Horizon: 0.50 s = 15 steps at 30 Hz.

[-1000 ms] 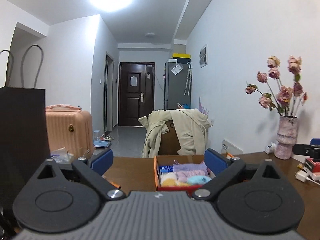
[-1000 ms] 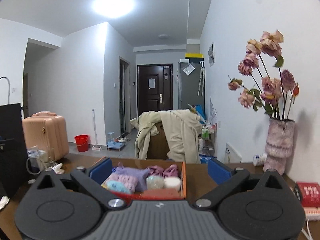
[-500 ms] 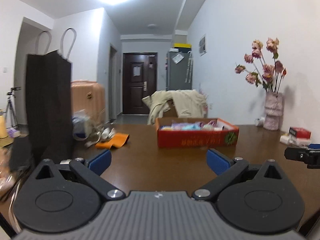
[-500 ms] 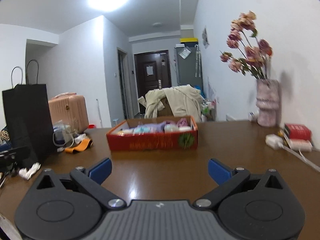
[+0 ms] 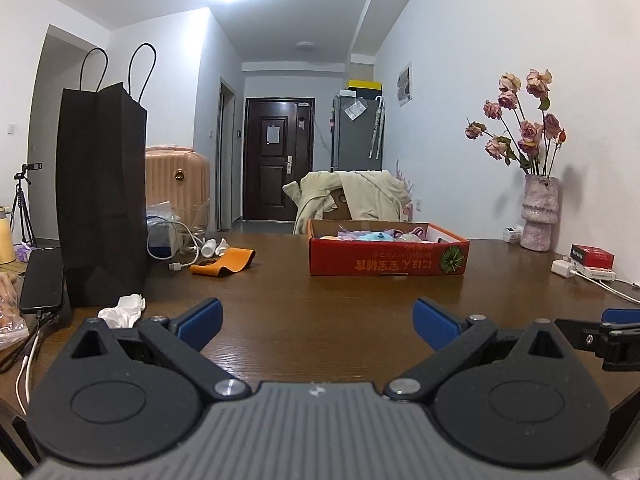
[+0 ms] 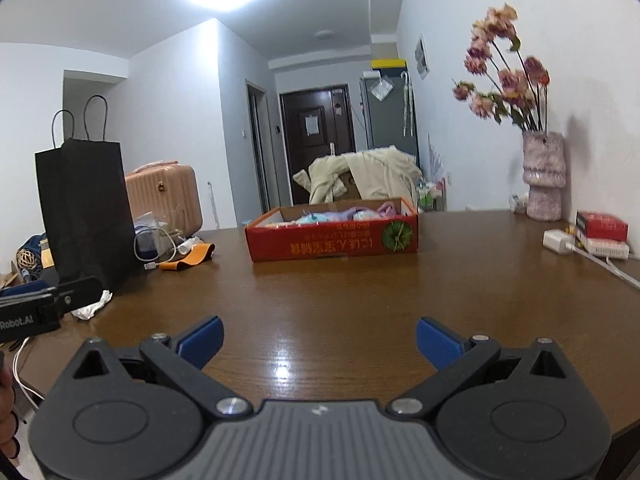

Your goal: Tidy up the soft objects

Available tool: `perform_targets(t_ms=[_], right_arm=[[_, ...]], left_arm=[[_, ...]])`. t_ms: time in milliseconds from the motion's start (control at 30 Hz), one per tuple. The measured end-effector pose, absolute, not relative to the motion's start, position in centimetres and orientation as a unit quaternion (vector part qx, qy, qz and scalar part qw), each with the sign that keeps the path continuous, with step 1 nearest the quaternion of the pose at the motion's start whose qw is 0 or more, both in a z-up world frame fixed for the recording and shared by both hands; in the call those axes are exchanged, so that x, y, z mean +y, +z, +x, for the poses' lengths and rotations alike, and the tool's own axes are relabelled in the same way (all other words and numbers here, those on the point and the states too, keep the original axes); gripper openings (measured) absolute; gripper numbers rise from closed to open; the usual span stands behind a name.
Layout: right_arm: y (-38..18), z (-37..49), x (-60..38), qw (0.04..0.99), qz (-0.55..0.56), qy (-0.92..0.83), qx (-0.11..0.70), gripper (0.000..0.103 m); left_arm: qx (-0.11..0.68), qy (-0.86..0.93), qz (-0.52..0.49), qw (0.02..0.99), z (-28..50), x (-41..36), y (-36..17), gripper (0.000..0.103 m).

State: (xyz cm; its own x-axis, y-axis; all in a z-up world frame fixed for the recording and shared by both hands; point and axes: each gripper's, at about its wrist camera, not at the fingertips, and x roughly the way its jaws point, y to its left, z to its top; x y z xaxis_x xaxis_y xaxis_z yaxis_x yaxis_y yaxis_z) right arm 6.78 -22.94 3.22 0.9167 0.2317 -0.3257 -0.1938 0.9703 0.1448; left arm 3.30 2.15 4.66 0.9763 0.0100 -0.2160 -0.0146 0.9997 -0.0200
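Over near table (image 5: 320, 312) edge, left gripper (image 5: 318, 322) & right gripper (image 6: 319, 340) both spread wide, holding nothing; soft items (image 6: 340, 214) sit in red box (image 6: 332, 240) mid-table, well apart from both.

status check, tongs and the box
Left tongs open, empty. Right tongs open, empty. Box of soft items across the table, untouched. Nothing in the way.
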Motion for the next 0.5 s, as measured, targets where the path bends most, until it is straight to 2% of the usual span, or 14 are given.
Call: perform_targets(t_ms=[500], right_arm=[[3.31, 7.35, -23.65, 0.978, 0.053, 0.1, 0.175, 0.103]], left_arm=[[0.107, 0.002, -0.007, 0.994, 3.35, 1.97, 4.74, 0.103]])
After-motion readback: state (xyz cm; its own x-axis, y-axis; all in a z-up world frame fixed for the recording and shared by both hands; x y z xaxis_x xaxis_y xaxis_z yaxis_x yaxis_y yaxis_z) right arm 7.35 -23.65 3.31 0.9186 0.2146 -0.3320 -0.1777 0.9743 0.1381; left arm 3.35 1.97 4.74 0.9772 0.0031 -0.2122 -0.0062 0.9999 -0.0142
